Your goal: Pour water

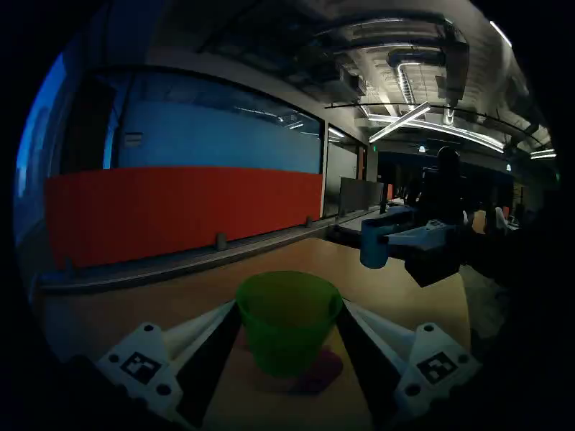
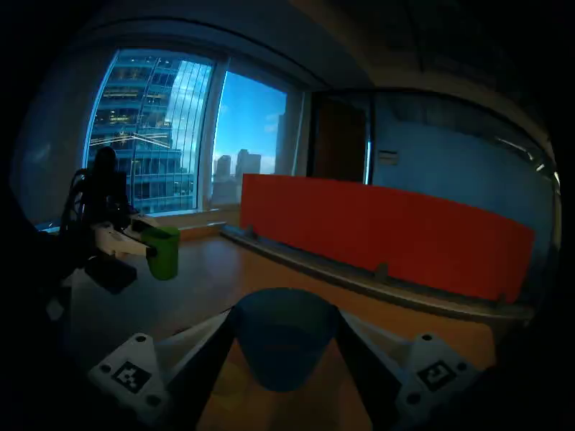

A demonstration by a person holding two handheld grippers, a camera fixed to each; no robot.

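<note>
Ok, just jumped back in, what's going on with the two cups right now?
A person holds one cup in each gripper. The left hand-held gripper is closed on a green cup, and the right hand-held gripper is closed on a blue cup. Both cups are upright and well apart over the wooden table. Neither is tilted, so pouring has not started.

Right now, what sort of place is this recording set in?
Probably a high-rise office: a long wooden table with a red divider panel, tall windows looking onto city towers, and exposed ducts and strip lights overhead.
</note>
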